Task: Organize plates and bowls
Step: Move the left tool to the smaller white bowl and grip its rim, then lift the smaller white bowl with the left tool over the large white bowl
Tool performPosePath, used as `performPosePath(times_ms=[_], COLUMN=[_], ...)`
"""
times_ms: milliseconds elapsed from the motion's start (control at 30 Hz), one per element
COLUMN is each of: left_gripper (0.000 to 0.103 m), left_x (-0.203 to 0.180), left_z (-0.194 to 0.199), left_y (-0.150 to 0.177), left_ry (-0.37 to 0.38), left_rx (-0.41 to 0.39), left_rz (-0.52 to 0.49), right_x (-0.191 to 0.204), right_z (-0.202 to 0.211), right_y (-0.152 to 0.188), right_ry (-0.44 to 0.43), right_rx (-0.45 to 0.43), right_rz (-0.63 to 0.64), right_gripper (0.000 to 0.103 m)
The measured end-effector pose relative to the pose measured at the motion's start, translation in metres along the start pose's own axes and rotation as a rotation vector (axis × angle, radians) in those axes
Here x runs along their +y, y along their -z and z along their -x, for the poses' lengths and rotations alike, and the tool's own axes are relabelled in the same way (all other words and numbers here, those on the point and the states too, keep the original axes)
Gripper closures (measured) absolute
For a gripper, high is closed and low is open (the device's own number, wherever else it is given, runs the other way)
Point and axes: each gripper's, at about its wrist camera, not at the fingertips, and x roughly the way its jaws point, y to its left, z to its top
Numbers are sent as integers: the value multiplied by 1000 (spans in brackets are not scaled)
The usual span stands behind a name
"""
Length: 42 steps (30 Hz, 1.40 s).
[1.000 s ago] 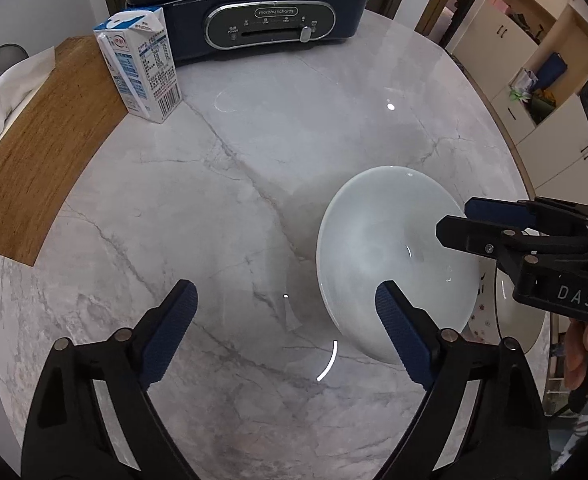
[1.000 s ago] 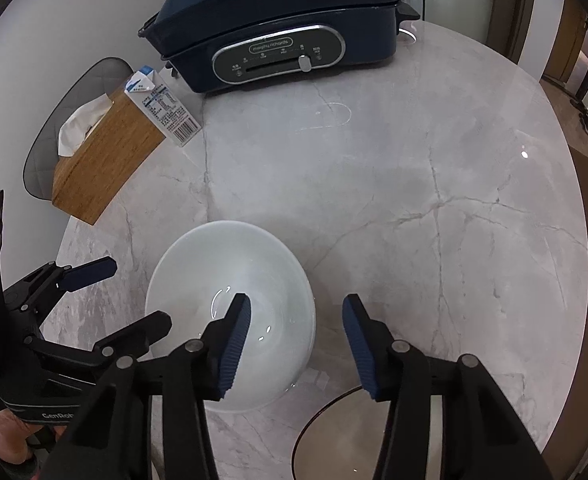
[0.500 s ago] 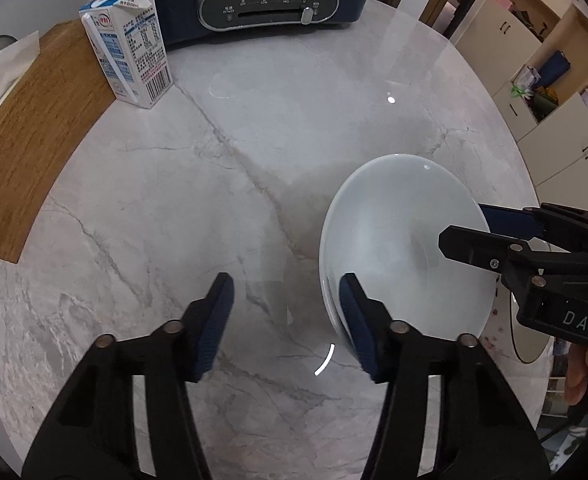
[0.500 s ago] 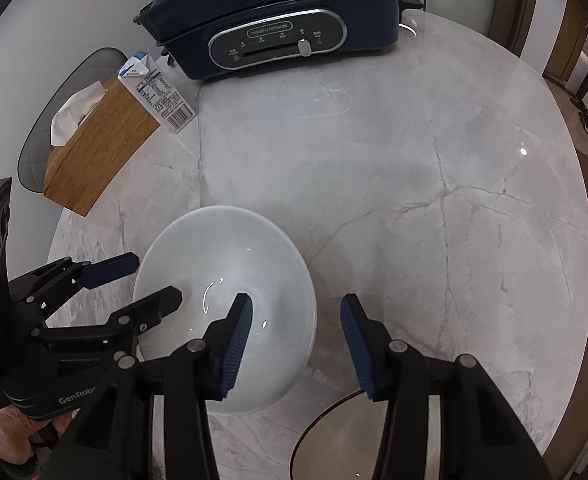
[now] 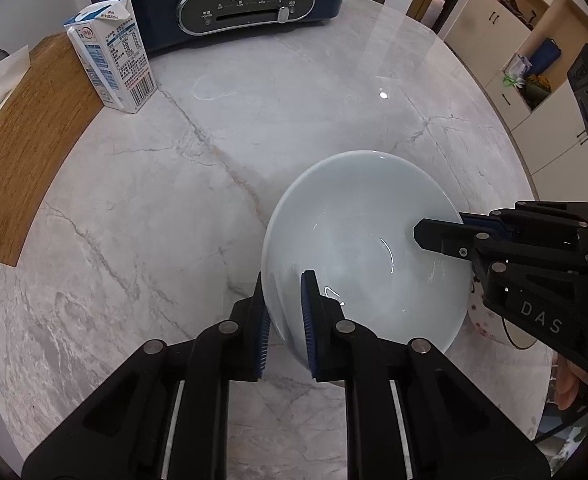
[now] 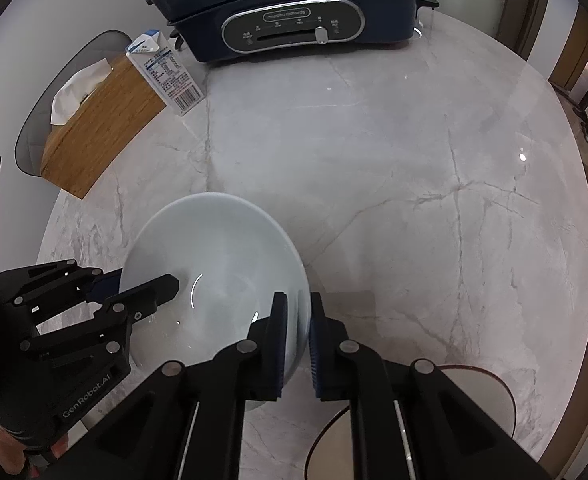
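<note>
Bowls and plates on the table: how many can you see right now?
2. A white bowl held at opposite rims by the left tongs and right tongs; a brown-rimmed plate beside it, mostly hidden. Others may lie outside the views.

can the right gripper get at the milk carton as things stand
Probably not yet: the right gripper is shut on the white bowl rim, as is the left gripper. The marble towards the milk carton looks clear.

My right gripper [image 6: 295, 316] has just closed on the white bowl's [image 6: 214, 256] rim; my left gripper [image 6: 146, 284] clamps the opposite edge.
</note>
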Motion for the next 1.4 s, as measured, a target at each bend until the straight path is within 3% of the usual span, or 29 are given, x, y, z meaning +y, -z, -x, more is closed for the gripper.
performPosePath(times_ms=[233, 433, 600, 833, 1133, 1400], left_gripper=[93, 93, 93, 93, 93, 93], left_x=[1, 13, 20, 44, 61, 66], left_z=[38, 78, 127, 174, 164, 129], left_y=[10, 38, 79, 158, 248, 268], left_ry=[-19, 16, 30, 34, 29, 11], left_rx=[-26, -31, -82, -84, -11, 54], left_rz=[-26, 3, 11, 32, 74, 81], right_x=[15, 49, 81, 125, 160, 167], right_z=[31, 74, 96, 115, 91, 68], right_y=[9, 24, 53, 99, 150, 172], right_ry=[-24, -42, -70, -154, -189, -172], right_rx=[-50, -95, -101, -58, 50, 107], right_rz=[-1, 45, 63, 61, 50, 53], right_gripper=[93, 93, 93, 93, 93, 93])
